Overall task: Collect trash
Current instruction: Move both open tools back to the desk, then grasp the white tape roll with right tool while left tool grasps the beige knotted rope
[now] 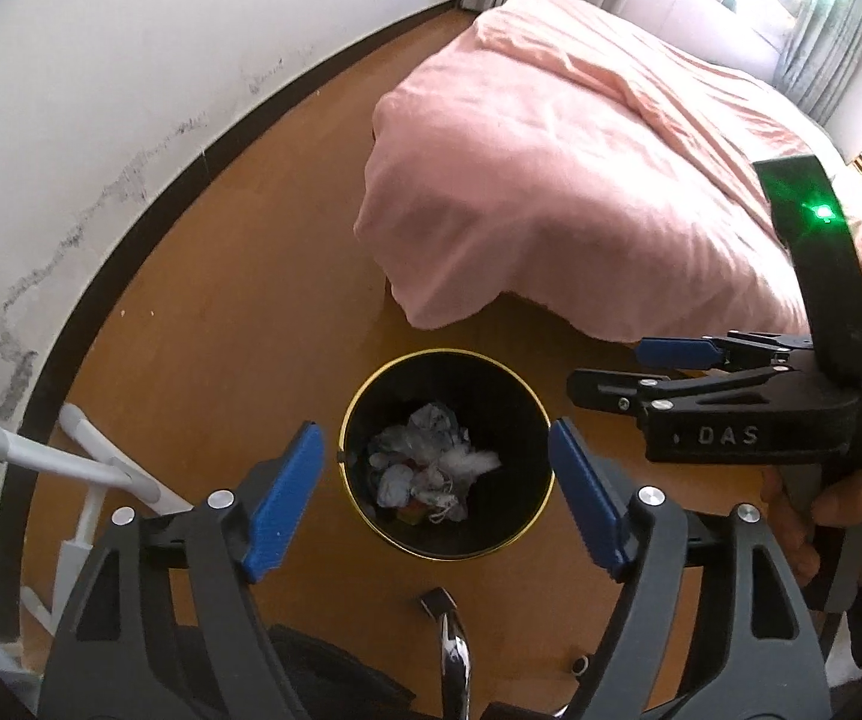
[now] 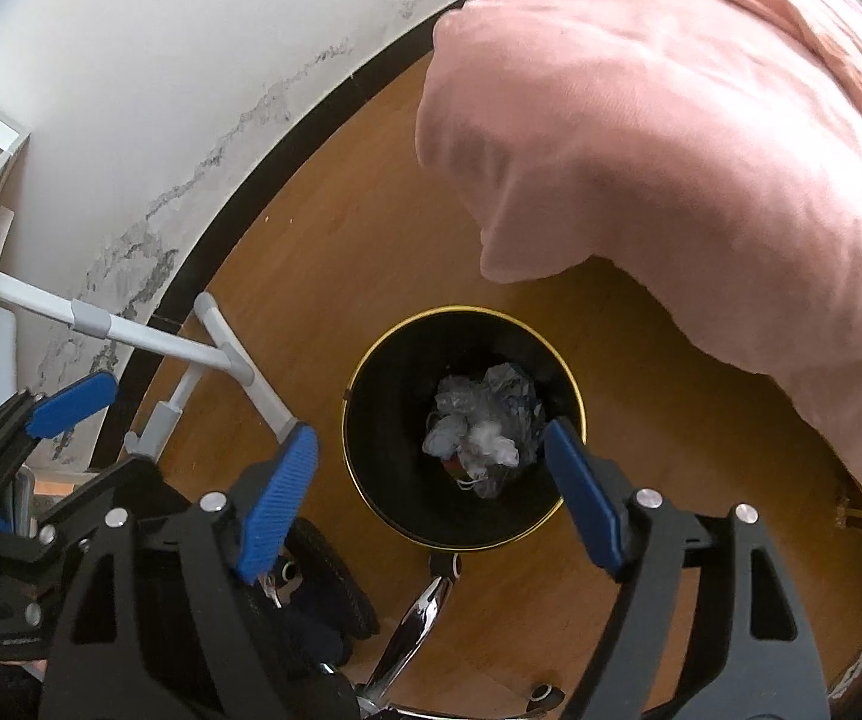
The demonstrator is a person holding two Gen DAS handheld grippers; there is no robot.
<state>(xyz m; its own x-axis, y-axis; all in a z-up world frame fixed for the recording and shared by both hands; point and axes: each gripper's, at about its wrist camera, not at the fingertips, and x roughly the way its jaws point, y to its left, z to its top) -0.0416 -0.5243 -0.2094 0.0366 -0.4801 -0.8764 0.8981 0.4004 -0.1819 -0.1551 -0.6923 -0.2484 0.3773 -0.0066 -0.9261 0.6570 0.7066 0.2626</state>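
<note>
A round black bin with a gold rim (image 1: 371, 378) stands on the wooden floor and also shows in the right wrist view (image 2: 383, 342). Crumpled white and grey trash (image 1: 431, 462) lies inside it, seen in the right wrist view too (image 2: 484, 426). My left gripper (image 1: 436, 498) is open and empty, held above the bin. My right gripper (image 2: 431, 498) is open and empty, also above the bin. The right gripper shows from the side in the left wrist view (image 1: 610, 372), to the right of the bin. The left gripper's fingers (image 2: 71, 402) show at the left of the right wrist view.
A bed with a pink cover (image 1: 550, 180) stands right behind the bin (image 2: 700, 150). A white wall with a dark baseboard (image 1: 131, 90) runs along the left. A white metal stand (image 1: 95, 468) stands at the left. A chrome chair leg (image 2: 419, 618) lies below the bin.
</note>
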